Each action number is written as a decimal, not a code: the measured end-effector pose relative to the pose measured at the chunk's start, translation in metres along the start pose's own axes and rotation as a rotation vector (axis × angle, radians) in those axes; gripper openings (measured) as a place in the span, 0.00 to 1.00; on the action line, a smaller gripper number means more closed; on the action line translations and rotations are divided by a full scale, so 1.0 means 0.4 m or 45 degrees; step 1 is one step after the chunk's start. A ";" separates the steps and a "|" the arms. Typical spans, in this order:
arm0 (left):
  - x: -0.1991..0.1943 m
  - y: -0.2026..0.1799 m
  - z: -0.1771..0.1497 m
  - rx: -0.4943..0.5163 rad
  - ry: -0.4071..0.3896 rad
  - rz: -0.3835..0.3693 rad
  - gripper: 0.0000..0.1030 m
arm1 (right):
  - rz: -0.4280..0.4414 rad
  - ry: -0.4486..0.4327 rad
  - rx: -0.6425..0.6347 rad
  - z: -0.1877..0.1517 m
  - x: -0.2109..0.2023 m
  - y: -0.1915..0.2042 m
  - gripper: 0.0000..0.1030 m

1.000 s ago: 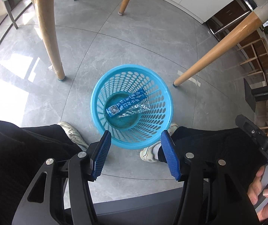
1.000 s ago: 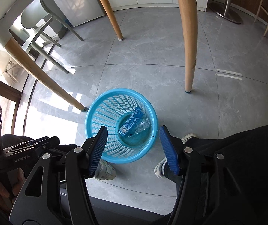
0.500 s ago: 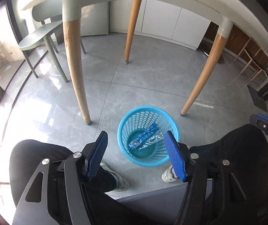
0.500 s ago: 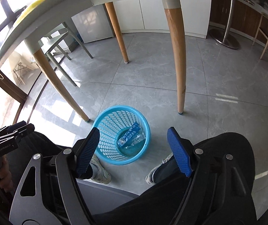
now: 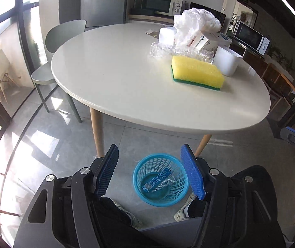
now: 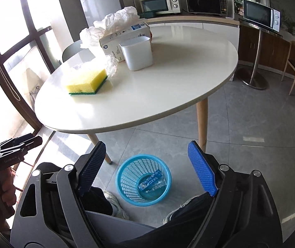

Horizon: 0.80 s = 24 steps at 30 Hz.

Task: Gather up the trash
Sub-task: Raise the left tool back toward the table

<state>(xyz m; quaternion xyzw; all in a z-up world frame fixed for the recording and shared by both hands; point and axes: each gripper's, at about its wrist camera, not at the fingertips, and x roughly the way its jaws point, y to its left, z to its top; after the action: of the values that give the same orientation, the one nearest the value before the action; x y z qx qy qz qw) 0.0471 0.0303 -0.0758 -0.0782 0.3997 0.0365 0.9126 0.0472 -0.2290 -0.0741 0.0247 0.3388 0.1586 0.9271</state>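
Note:
A blue mesh trash basket (image 5: 161, 179) (image 6: 143, 180) stands on the floor in front of the white round table (image 5: 126, 86) (image 6: 168, 86). A blue wrapper with clear plastic (image 5: 157, 180) (image 6: 152, 180) lies inside it. On the table lie crumpled clear plastic (image 5: 168, 50) (image 6: 112, 64), a white plastic bag (image 5: 194, 24) (image 6: 114, 23), a yellow-green sponge (image 5: 197, 73) (image 6: 86, 81), a white cup (image 5: 228, 62) (image 6: 137, 53) and a white box (image 5: 207, 40) (image 6: 124, 35). My left gripper (image 5: 150, 172) and right gripper (image 6: 147, 168) are open and empty, held high above the basket.
A grey-green chair (image 5: 62, 39) stands behind the table at the left. Wooden table legs (image 5: 97, 132) (image 6: 201, 122) flank the basket. The person's legs and shoes (image 5: 185, 211) are beside the basket. Microwaves (image 6: 160, 5) line the back counter.
Both grippers have risen from low over the basket to above table height and tilted up. The table top and its items have come into view. Both stay open.

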 end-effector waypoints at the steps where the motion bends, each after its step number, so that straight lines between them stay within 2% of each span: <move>1: -0.008 0.004 0.012 -0.012 -0.016 0.007 0.61 | 0.011 -0.011 0.003 0.014 -0.007 0.002 0.80; 5: -0.032 0.000 0.081 -0.020 -0.063 0.005 0.61 | 0.016 -0.083 0.011 0.086 -0.040 0.012 0.81; 11: -0.038 -0.007 0.179 -0.024 -0.127 0.016 0.61 | 0.011 -0.143 0.012 0.190 -0.033 0.010 0.84; 21: 0.012 -0.010 0.300 -0.037 -0.160 0.002 0.62 | -0.004 -0.145 -0.016 0.325 0.046 0.007 0.84; 24: 0.034 -0.003 0.330 -0.054 -0.160 0.003 0.62 | 0.023 -0.118 -0.033 0.365 0.078 0.011 0.84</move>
<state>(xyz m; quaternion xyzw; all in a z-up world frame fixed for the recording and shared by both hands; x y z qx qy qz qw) 0.1518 0.0519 0.0026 -0.0945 0.3409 0.0507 0.9340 0.1614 -0.2062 0.0195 0.0229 0.2930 0.1699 0.9406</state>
